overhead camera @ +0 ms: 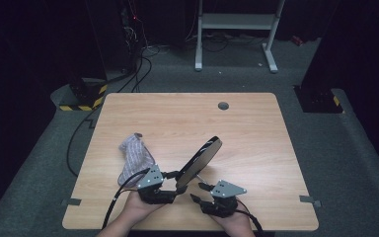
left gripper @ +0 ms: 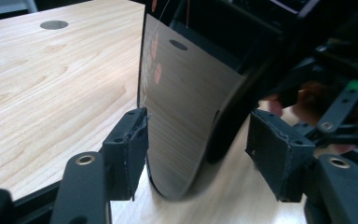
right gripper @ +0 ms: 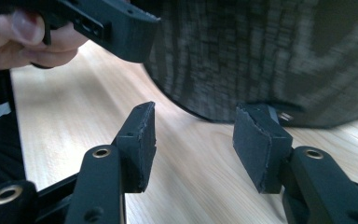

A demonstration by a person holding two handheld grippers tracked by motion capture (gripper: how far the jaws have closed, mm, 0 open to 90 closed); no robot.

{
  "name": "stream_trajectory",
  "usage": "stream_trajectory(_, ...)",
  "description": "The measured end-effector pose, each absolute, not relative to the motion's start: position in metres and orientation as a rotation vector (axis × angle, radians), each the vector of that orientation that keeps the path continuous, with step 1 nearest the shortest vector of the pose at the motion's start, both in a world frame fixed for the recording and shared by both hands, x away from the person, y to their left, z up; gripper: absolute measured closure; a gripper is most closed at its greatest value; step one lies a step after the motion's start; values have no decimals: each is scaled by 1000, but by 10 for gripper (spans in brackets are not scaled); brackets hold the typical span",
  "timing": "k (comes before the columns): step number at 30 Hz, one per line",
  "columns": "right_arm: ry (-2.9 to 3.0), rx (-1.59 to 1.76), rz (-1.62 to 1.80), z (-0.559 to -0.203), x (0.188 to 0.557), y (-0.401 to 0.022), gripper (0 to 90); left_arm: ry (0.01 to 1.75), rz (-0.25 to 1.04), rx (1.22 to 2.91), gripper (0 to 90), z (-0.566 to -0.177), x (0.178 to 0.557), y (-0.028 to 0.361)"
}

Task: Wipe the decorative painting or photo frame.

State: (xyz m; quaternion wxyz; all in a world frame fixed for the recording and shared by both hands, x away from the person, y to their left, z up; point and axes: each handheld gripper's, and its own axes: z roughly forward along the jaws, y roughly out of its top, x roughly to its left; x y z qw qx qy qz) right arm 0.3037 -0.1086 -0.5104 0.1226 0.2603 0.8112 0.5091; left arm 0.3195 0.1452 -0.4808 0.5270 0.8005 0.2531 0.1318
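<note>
a round mirror stands on edge near the front of the wooden table, leaning steeply, its dark-rimmed disc rising up and to the right in the high view. its lower rim meets the tabletop between the two grippers.

the left gripper, held in the person's left hand, reaches in from the left at the foot of the mirror. in the left gripper view its jaws stand wide apart with the mirror's lower edge between them; the left pad sits right against the rim, while the right pad stands clear of it, so nothing is clamped. the glass reflects the wood grain and the table's grey grommet.

the right gripper, in the person's right hand, lies just to the right of the mirror's base. in the right gripper view its jaws are spread open and empty, pointing at the mirror's dark back, which is close ahead but apart from them.

a crumpled striped cloth lies on the table to the left of the mirror, just beyond the left gripper.
</note>
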Motion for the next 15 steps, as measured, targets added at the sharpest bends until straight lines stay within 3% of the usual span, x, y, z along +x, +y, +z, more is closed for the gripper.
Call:
stream_trajectory(7, 2310, 853, 1477, -511, 299, -128, 488, 590, 410, 1941, 476, -482, 321, 133)
stream_trajectory(15, 2301, 872, 1466, -510, 296, -132, 484, 658, 418, 1903, 514, -482, 334, 152)
